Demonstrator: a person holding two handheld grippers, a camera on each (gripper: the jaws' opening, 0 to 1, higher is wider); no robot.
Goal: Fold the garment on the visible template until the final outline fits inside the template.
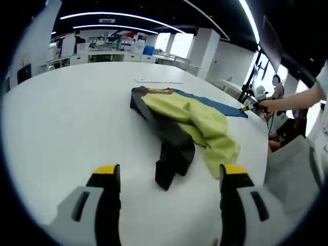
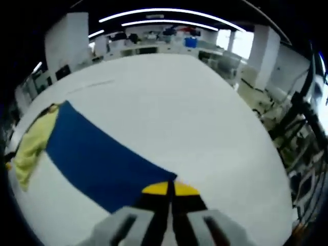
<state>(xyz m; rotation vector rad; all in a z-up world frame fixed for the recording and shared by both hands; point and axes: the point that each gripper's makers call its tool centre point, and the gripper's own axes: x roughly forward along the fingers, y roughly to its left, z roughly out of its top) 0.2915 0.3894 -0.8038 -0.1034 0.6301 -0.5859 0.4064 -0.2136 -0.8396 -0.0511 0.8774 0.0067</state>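
Left gripper view shows the garment (image 1: pixel 184 128), yellow-green with a black part, lying crumpled on the white desk (image 1: pixel 66 118), its far edge resting on the blue template (image 1: pixel 218 105), and the left hand-held gripper (image 1: pixel 171 177) hovers in front of it with jaws spread wide and nothing between them. Right gripper view shows the right hand-held gripper (image 2: pixel 169 188) with jaws pressed together at the near corner of the blue template (image 2: pixel 97 159), apparently pinching its edge, while the garment (image 2: pixel 31 146) lies at the template's far left end.
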